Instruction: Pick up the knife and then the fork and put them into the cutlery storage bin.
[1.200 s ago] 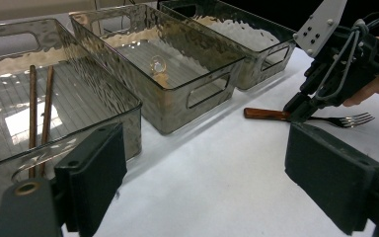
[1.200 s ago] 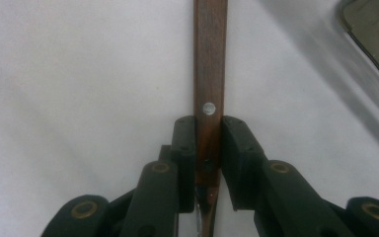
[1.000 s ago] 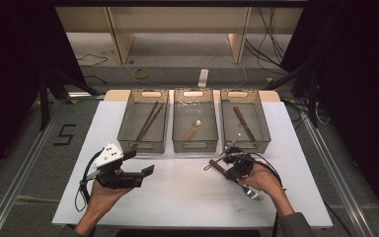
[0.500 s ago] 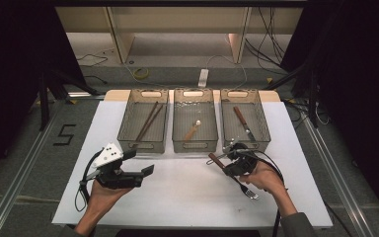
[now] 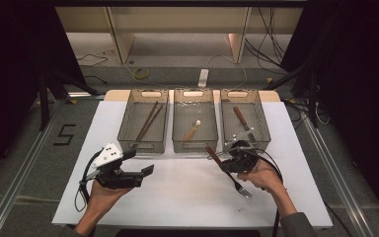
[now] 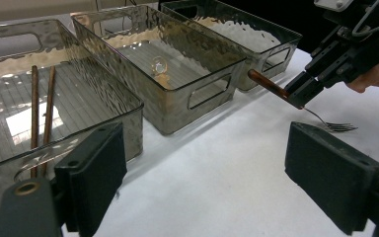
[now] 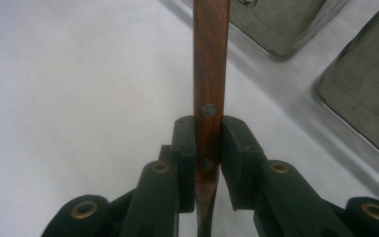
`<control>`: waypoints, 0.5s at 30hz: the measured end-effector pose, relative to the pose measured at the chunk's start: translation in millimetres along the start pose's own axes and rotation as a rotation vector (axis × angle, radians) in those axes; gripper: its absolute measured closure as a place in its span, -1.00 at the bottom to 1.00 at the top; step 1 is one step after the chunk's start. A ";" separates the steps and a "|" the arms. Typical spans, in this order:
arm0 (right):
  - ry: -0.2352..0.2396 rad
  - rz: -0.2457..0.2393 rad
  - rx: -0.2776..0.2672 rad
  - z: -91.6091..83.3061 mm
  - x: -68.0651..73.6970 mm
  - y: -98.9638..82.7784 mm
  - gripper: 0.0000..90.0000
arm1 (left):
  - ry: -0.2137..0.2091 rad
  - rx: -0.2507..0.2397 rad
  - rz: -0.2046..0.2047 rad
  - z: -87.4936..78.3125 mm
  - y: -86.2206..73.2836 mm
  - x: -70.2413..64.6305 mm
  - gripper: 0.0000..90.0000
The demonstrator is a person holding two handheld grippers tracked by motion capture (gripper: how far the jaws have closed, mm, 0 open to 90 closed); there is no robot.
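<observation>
Three clear bins stand in a row at the far side of my white worktop [image 5: 187, 197]: the left bin [image 5: 143, 127] with a pair of chopsticks [image 5: 147, 121] lying in it, the middle bin [image 5: 194, 126] with a wooden-handled spoon [image 5: 192, 131], and the right bin [image 5: 244, 121] with a brown-handled utensil [image 5: 241, 118]. My right hand-held gripper [image 5: 225, 160] sits just near of the gap between the middle and right bins, and its jaws are clamped on the fork [image 5: 227, 170], pinching the wooden handle by its rivets. In the right gripper view the handle [image 7: 210, 74] runs straight up from between the pads toward the bins. From above, the handle end points far and left toward the middle bin's near corner, while the metal tines [image 5: 244, 190] reach near and right, under my right hand [image 5: 261, 175]. In the left gripper view the tines [image 6: 338, 127] hang low over the white surface; I cannot tell whether they touch it. My left hand-held gripper [image 5: 140, 163] hovers near of the left bin, its jaws wide apart with nothing between them, aimed right across the worktop toward the fork.
</observation>
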State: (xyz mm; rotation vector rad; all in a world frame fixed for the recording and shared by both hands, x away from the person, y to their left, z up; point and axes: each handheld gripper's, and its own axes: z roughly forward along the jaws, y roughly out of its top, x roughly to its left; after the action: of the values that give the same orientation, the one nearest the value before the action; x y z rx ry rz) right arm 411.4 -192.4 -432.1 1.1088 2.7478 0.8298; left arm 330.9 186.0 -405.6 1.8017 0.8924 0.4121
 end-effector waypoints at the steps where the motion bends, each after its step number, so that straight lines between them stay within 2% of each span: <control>1: -0.004 0.001 -0.005 -0.2 -0.2 0.0 0.72 | 0.001 0.000 0.001 0.1 0.0 -0.1 -0.65; 15: 0.003 0.000 -0.048 -11.1 -2.1 4.4 0.72 | 0.002 -0.002 0.003 -0.7 0.3 0.2 -0.65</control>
State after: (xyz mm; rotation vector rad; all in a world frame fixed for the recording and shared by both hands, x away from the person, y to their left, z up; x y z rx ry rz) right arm 412.9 -196.2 -420.6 1.0999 2.7153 0.8928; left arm 330.7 186.6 -405.1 1.8011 0.8909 0.4171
